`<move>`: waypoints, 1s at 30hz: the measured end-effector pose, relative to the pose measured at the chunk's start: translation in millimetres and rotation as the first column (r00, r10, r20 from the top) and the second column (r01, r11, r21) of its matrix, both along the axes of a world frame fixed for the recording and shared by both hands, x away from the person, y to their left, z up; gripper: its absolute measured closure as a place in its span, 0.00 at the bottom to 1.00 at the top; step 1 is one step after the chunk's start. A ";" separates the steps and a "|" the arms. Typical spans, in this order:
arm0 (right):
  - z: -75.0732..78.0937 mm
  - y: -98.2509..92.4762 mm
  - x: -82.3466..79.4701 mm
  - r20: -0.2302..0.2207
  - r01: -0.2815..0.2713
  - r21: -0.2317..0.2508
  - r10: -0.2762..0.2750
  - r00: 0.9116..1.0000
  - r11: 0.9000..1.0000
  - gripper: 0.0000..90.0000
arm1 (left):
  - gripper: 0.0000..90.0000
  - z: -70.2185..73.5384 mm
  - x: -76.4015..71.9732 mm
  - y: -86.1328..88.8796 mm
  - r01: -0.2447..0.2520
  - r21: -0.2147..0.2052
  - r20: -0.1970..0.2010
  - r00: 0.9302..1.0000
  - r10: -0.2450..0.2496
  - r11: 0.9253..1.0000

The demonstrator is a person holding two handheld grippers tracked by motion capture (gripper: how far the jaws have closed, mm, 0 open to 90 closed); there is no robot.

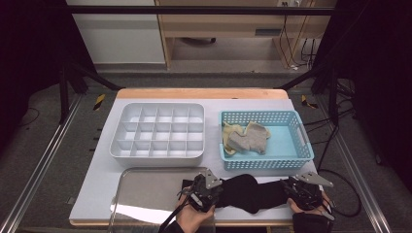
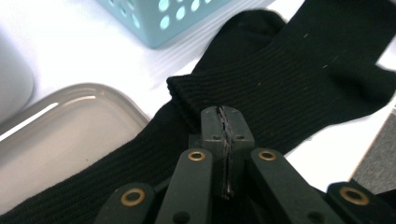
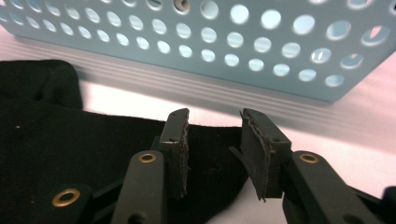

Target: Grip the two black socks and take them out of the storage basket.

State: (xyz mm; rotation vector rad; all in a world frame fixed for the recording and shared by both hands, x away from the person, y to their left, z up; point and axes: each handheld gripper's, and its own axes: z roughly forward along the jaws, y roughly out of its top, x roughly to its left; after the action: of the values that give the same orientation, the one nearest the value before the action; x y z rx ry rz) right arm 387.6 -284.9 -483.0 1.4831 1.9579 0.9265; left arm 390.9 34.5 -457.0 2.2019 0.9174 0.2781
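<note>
A long black sock [image 1: 248, 192] lies flat along the table's front edge, between my two grippers. The left gripper [image 1: 219, 187] is at its left end, beside a metal tray [image 1: 145, 190]. In the left gripper view the left gripper [image 2: 226, 114] has its jaws pressed together on the ribbed black sock [image 2: 289, 70] just behind the cuff. The right gripper [image 1: 287, 190] sits at the sock's right end. In the right gripper view the right gripper [image 3: 215, 135] is open, its jaws standing apart over the edge of the black sock [image 3: 46, 140] without pressing it.
A light blue perforated basket [image 1: 267, 164] with a grey and yellow sock pair [image 1: 248, 138] stands just behind the black sock. A white compartment organizer [image 1: 155, 156] is at the back left. The basket wall [image 3: 210, 46] is close ahead of the right gripper.
</note>
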 end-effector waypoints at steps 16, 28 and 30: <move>28.3 4.5 -13.5 0.081 -0.039 0.039 0.036 0.996 0.998 1.00 | 0.99 42.1 -13.1 43.4 0.046 -0.183 0.045 0.998 -0.038 0.982; 42.3 57.9 -3.6 0.090 -0.180 0.046 0.176 0.980 0.983 1.00 | 0.99 30.2 -12.5 99.4 -0.044 -0.138 0.006 0.999 0.046 0.989; 37.7 59.3 -1.2 0.083 -0.183 0.048 0.179 0.980 0.982 0.95 | 0.99 22.4 -11.8 99.8 -0.049 -0.121 -0.003 0.999 0.049 0.991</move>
State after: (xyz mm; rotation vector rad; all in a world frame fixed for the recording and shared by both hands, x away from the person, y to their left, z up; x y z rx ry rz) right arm 386.4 -225.6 -445.2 1.2925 2.0497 1.1079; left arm 379.1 134.4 -434.6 2.0710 0.9648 0.2391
